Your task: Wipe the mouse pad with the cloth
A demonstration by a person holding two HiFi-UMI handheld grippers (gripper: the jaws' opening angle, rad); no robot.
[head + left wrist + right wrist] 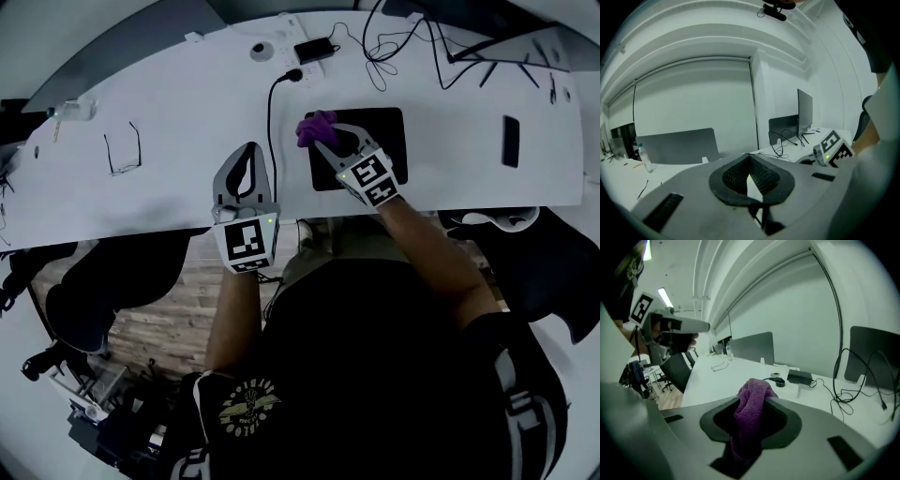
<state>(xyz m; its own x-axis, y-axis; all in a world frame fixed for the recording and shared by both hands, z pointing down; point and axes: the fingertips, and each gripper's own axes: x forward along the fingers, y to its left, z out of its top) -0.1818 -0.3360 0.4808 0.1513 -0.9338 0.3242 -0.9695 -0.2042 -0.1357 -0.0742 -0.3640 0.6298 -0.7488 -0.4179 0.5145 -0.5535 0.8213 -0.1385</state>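
Note:
A black mouse pad point(367, 141) lies on the white desk point(169, 178), near its front edge. My right gripper point(323, 141) is shut on a bunched purple cloth point(316, 126), which sits at the pad's far left corner. In the right gripper view the cloth point(751, 411) fills the gap between the jaws of that gripper point(752, 397), and the pad is hidden. My left gripper point(248, 150) hovers over bare desk to the left of the pad, shut on nothing. In its own view the left gripper point(750, 157) has its tips meeting, with the right gripper's marker cube point(833, 147) off to the right.
A black cable point(272, 122) runs between the two grippers to a power adapter point(314, 49) at the desk's back. Glasses point(123, 150) lie to the left, and a dark flat object point(510, 141) to the right. Monitor stands and wires point(422, 37) crowd the back right.

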